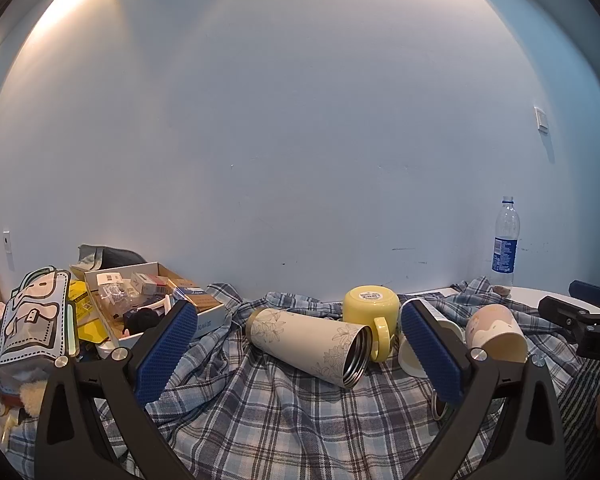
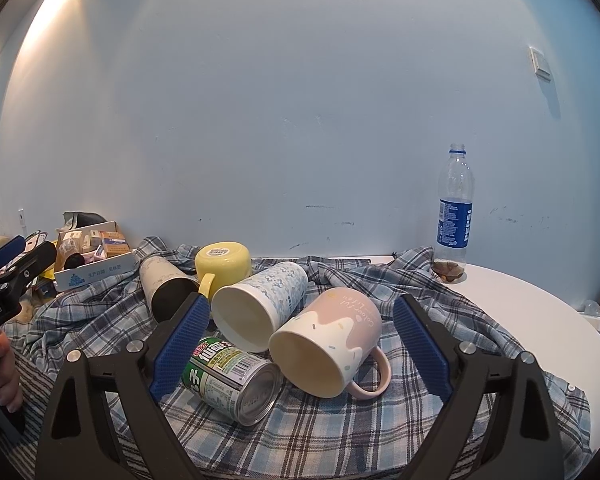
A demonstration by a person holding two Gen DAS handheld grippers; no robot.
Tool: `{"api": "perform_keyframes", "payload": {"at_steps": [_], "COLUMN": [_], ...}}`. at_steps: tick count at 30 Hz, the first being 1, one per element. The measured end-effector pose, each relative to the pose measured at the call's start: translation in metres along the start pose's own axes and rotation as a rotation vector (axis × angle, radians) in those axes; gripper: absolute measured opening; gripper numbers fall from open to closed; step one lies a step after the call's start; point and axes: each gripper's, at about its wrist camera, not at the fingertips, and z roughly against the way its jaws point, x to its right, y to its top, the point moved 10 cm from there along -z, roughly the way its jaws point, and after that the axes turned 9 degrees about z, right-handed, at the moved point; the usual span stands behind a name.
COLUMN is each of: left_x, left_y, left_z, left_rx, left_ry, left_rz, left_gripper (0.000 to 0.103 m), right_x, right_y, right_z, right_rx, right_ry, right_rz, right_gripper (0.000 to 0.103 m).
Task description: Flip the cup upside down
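Observation:
A pink and cream mug (image 2: pixel 332 344) lies on its side on the plaid cloth, mouth toward me, handle at the right; it also shows in the left wrist view (image 1: pixel 496 332). My right gripper (image 2: pixel 300 344) is open and empty, its jaws on either side of the mug. A blue-patterned white cup (image 2: pixel 260 304) lies on its side behind it. A yellow mug (image 1: pixel 374 320) stands upside down. A cream floral tumbler (image 1: pixel 312 344) lies on its side between the jaws of my open, empty left gripper (image 1: pixel 296 346).
A green drink can (image 2: pixel 232 380) lies by my right gripper's left finger. A plastic bottle (image 2: pixel 454 212) stands at the back right on the white table (image 2: pixel 540 312). A box of small items (image 1: pixel 148 300) and a pouch (image 1: pixel 32 320) sit at left.

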Motion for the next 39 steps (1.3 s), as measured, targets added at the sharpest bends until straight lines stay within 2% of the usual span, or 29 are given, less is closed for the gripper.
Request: {"api": "perform_keyframes", "payload": {"at_steps": [2,4,8,10,12,15,19,22,25,27,29,31,32,34,37,39], "left_x": [0.004,0.014,0.035,0.042,0.045,0.048,0.046,0.05,0.056,0.063,0.068,0.073,0.075,0.079,0.085,0.089], "left_y": [-0.002,-0.004,-0.007,-0.008,-0.008,-0.012,-0.031,-0.051,-0.07,-0.078,-0.084,-0.09,-0.092,-0.099,-0.111,-0.119], "left_z": [-0.002,-0.002,-0.001,0.001,0.001,-0.002,-0.018,-0.028,-0.036,-0.037,-0.037,-0.037,-0.038,-0.042,-0.047,-0.05], "left_rx": [-0.025,-0.068,-0.162,-0.182,-0.196,-0.227,-0.33,-0.408,-0.479,-0.503,-0.515,-0.531,-0.541,-0.573,-0.625,-0.664], "left_ry": [-0.023,-0.08,-0.109,-0.13,-0.114,-0.092,-0.032,-0.048,-0.055,-0.069,-0.076,-0.087,-0.091,-0.103,-0.123,-0.142], "left_rz": [0.008,0.017,-0.019,-0.018,-0.03,-0.051,-0.078,-0.074,-0.1,-0.119,-0.141,-0.159,-0.165,-0.171,-0.176,-0.17], "left_gripper": [0.103,0.103,0.103,0.103,0.103,0.103,0.103,0.103,0.103,0.103,0.102,0.096,0.091,0.086,0.071,0.068], "right_x": [-0.003,-0.01,-0.025,-0.03,-0.032,-0.034,-0.04,-0.042,-0.043,-0.047,-0.048,-0.046,-0.048,-0.052,-0.052,-0.052], "right_y": [0.001,0.004,0.007,0.006,0.002,-0.007,-0.023,-0.037,-0.047,-0.052,-0.056,-0.056,-0.055,-0.055,-0.056,-0.059], "right_z": [0.0,0.0,-0.004,-0.007,-0.013,-0.022,-0.039,-0.055,-0.066,-0.072,-0.077,-0.082,-0.084,-0.087,-0.086,-0.082], "right_rx": [-0.008,-0.015,-0.097,-0.129,-0.167,-0.223,-0.315,-0.398,-0.452,-0.486,-0.497,-0.49,-0.491,-0.498,-0.506,-0.525], "right_ry": [0.008,0.046,0.192,0.263,0.31,0.313,0.344,0.34,0.366,0.403,0.4,0.376,0.382,0.401,0.414,0.431], "right_rz": [0.007,0.013,-0.031,-0.072,-0.091,-0.054,-0.028,-0.025,-0.078,-0.125,-0.135,-0.125,-0.125,-0.12,-0.133,-0.156], "right_gripper": [0.093,0.093,0.093,0.093,0.092,0.092,0.091,0.087,0.081,0.077,0.071,0.067,0.063,0.057,0.055,0.055]}}
